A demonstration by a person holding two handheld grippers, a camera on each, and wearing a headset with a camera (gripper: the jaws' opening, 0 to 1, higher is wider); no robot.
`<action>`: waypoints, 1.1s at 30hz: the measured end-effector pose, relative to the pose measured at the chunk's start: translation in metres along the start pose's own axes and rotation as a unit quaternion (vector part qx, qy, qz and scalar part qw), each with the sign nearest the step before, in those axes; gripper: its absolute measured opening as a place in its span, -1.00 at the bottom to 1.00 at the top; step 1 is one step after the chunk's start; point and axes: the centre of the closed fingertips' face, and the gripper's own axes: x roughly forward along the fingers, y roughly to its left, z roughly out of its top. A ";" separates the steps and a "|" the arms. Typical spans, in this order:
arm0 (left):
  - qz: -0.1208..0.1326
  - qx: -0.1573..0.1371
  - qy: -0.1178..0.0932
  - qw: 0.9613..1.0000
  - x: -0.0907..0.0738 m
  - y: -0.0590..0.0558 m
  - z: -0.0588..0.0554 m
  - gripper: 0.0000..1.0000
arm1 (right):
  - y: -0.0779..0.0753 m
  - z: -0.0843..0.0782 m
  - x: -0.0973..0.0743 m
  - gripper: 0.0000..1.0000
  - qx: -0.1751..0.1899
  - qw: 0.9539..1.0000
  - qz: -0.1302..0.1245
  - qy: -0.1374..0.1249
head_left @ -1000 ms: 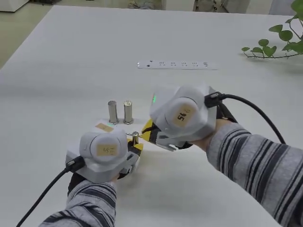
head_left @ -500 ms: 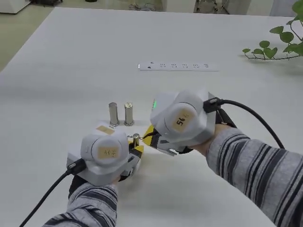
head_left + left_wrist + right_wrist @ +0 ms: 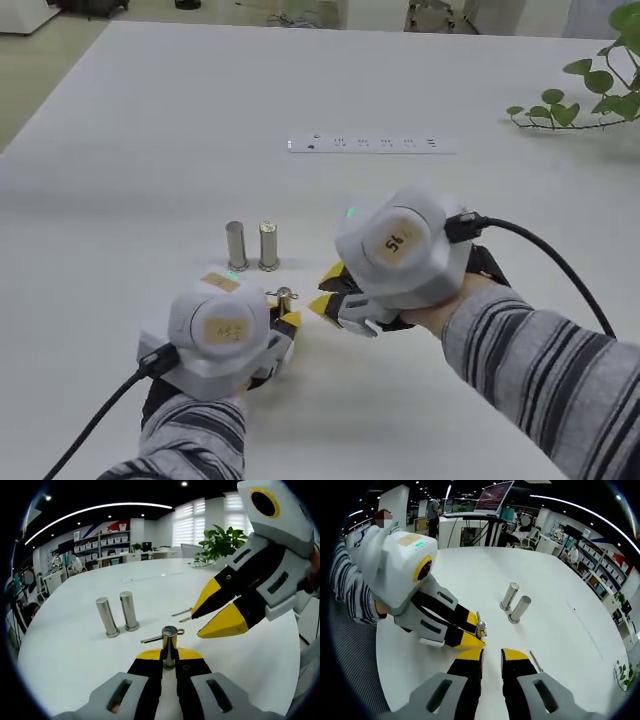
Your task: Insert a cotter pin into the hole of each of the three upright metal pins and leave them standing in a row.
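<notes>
My left gripper [image 3: 170, 656] is shut on a short metal pin [image 3: 170, 641], holding it upright on the white table. A cotter pin [image 3: 151, 639] runs through the hole near its top. In the head view the held pin [image 3: 284, 299] stands between the left gripper [image 3: 284, 318] and the right gripper [image 3: 326, 298]. My right gripper [image 3: 492, 659] is open and holds nothing, a short way right of the held pin [image 3: 481, 626]. Two more metal pins [image 3: 237, 245] [image 3: 268, 245] stand upright side by side behind it. Loose cotter pins [image 3: 181, 613] lie on the table.
A white power strip [image 3: 370, 145] lies further back on the table [image 3: 120, 150]. A leafy plant [image 3: 590, 95] reaches in at the far right. One more loose cotter pin [image 3: 536, 661] lies beside the right gripper's fingers.
The right gripper has drawn back to the right, away from the held pin, with its jaws apart. The left gripper still holds the pin in the same spot.
</notes>
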 end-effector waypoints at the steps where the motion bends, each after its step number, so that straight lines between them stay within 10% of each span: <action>1: 0.000 0.000 0.000 1.000 0.000 0.000 0.000 -0.90 | -0.001 0.000 -0.001 -0.75 0.007 1.000 -0.002 -0.006; 12: 0.006 -0.018 0.009 1.000 -0.002 0.008 -0.001 -0.90 | -0.006 -0.012 -0.013 -0.49 0.100 0.994 -0.018 -0.037; 33: 0.050 -0.035 0.013 0.998 -0.005 0.062 -0.002 -0.90 | -0.002 -0.029 -0.018 -0.34 0.181 0.980 -0.028 -0.072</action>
